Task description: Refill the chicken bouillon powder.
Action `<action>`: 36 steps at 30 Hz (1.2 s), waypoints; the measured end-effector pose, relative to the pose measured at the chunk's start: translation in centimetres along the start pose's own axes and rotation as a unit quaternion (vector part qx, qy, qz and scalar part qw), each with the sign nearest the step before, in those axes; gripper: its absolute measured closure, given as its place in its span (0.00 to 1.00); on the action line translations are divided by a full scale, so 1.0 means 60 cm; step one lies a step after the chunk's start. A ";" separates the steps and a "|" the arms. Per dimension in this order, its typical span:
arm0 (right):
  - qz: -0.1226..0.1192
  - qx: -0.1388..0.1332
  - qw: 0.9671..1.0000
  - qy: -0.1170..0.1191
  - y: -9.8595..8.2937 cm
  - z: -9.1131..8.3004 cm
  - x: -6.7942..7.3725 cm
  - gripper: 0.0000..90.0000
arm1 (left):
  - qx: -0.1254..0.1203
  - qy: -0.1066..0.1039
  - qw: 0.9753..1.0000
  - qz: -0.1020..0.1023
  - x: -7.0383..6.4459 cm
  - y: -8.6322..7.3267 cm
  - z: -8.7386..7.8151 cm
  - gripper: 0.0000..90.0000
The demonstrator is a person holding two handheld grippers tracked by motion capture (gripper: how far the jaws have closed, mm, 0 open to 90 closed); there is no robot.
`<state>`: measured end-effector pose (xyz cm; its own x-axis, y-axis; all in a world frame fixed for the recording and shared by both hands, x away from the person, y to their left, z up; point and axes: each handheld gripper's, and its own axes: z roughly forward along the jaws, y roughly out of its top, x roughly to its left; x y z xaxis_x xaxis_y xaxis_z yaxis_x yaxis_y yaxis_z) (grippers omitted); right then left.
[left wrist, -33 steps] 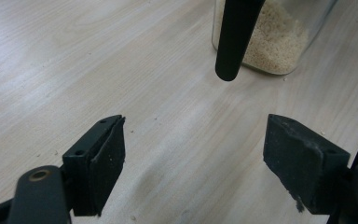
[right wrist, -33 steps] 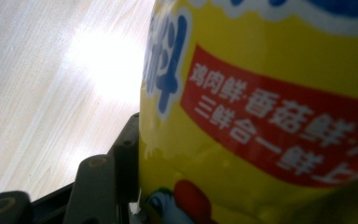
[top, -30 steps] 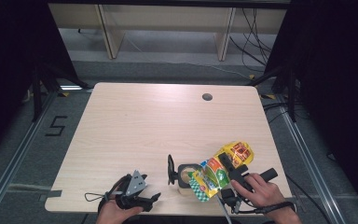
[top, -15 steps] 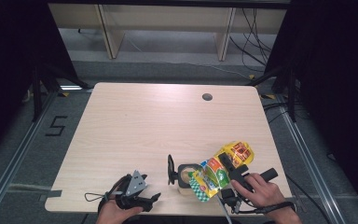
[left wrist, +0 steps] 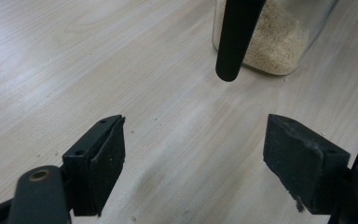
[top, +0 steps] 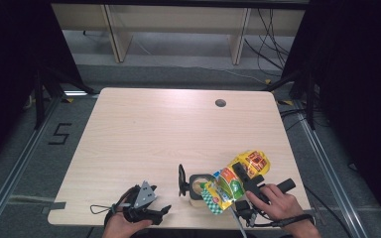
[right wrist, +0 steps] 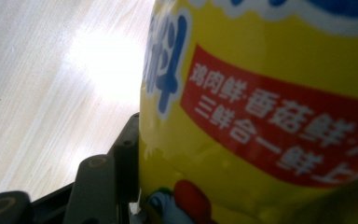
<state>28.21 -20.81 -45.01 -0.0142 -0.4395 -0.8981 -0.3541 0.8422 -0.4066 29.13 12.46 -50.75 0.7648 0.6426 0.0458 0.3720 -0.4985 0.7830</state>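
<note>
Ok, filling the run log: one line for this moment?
left hand-held gripper: open, empty | right hand-held gripper: shut on pouch | pouch: tilted at jar | jar: granules inside

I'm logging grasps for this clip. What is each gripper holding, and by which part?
The right gripper is shut on the yellow seasoning bag, gripping around its middle. The left gripper is open above the table and holds nothing.

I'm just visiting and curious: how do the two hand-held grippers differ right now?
The left hand-held gripper has its jaws spread wide with only bare table between them; the right hand-held gripper is clamped on a yellow packet. The left one sits apart from the glass jar of grains; the right one holds its packet tilted over that jar. Both are black and held near the table's front edge.
</note>
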 end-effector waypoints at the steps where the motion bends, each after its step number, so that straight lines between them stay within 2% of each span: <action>1: 0.001 0.000 1.000 0.000 0.000 0.000 0.000 0.50 | 0.001 0.002 1.000 0.007 0.002 0.001 0.000 0.23; 2: 0.001 0.001 1.000 0.000 0.000 0.000 0.000 0.50 | -0.005 -0.001 1.000 0.007 0.002 0.001 0.001 0.23; 4: 0.002 0.000 1.000 0.001 0.001 0.000 0.000 0.50 | -0.002 -0.003 1.000 0.007 0.001 0.000 0.000 0.23; 5: 0.002 0.000 1.000 0.001 0.001 0.000 0.001 0.50 | -0.003 -0.004 1.000 -0.006 -0.002 -0.001 0.001 0.23; 7: 0.004 -0.002 1.000 0.002 0.001 -0.001 0.001 0.50 | 0.002 0.001 1.000 0.002 0.001 0.000 0.000 0.23; 8: 0.004 -0.001 1.000 0.002 0.002 -0.001 0.001 0.50 | 0.000 0.001 1.000 -0.002 0.000 0.000 0.000 0.23; 10: 0.004 -0.002 1.000 0.003 0.003 -0.001 0.000 0.50 | 0.007 0.003 1.000 0.001 0.000 0.000 -0.002 0.23; 11: 0.004 -0.003 1.000 0.000 0.003 -0.001 0.000 0.50 | 0.002 0.002 1.000 0.006 0.001 0.000 -0.001 0.23; 13: 0.003 -0.004 1.000 0.009 0.005 -0.001 -0.001 0.50 | 0.002 0.001 1.000 0.013 0.003 0.001 -0.001 0.23; 15: 0.009 0.004 1.000 0.012 0.007 -0.004 0.001 0.50 | -0.002 -0.003 1.000 0.001 0.000 0.000 0.000 0.23; 16: 0.028 0.010 0.999 0.020 0.007 -0.006 0.006 0.50 | -0.004 -0.003 1.000 -0.009 -0.003 -0.001 0.001 0.23; 19: 0.013 0.002 1.000 0.010 0.009 -0.005 0.002 0.50 | 0.001 0.002 1.000 0.003 0.001 0.000 -0.001 0.23; 21: 0.016 0.006 1.000 0.016 0.010 -0.006 0.003 0.50 | 0.005 0.002 1.000 -0.001 0.000 0.000 -0.001 0.23; 22: 0.016 0.005 1.000 0.017 0.010 -0.006 0.003 0.50 | -0.003 -0.002 1.000 -0.008 -0.002 -0.001 0.001 0.23; 24: 0.014 0.007 1.000 0.016 0.011 -0.006 0.003 0.50 | -0.003 -0.001 1.000 -0.001 0.000 0.000 0.000 0.23; 26: 0.017 0.006 1.000 0.016 0.011 -0.007 0.004 0.50 | 0.003 0.001 1.000 -0.001 0.000 0.000 0.000 0.23; 27: 0.007 0.000 1.000 0.013 0.010 -0.006 0.001 0.50 | 0.003 0.001 1.000 -0.001 0.000 0.000 0.000 0.23; 29: 0.006 0.000 1.000 0.014 0.010 -0.006 0.001 0.50 | 0.003 0.000 1.000 -0.003 0.000 0.000 0.000 0.23; 31: 0.016 0.005 1.000 0.012 0.011 -0.007 0.003 0.50 | 0.000 -0.001 1.000 -0.006 -0.002 -0.001 0.001 0.23; 33: 0.019 0.005 1.000 0.012 0.009 -0.007 0.002 0.50 | 0.005 0.000 1.000 0.001 -0.001 -0.001 0.000 0.23; 36: 0.014 0.005 1.000 0.012 0.006 -0.006 0.002 0.50 | 0.002 0.001 1.000 -0.001 -0.001 -0.001 0.001 0.23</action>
<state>27.75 -20.63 -45.21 -0.0459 -0.4228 -0.9051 -0.3440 0.8573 -0.3830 29.08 12.43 -50.81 0.7626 0.6453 0.0450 0.3766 -0.4994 0.7802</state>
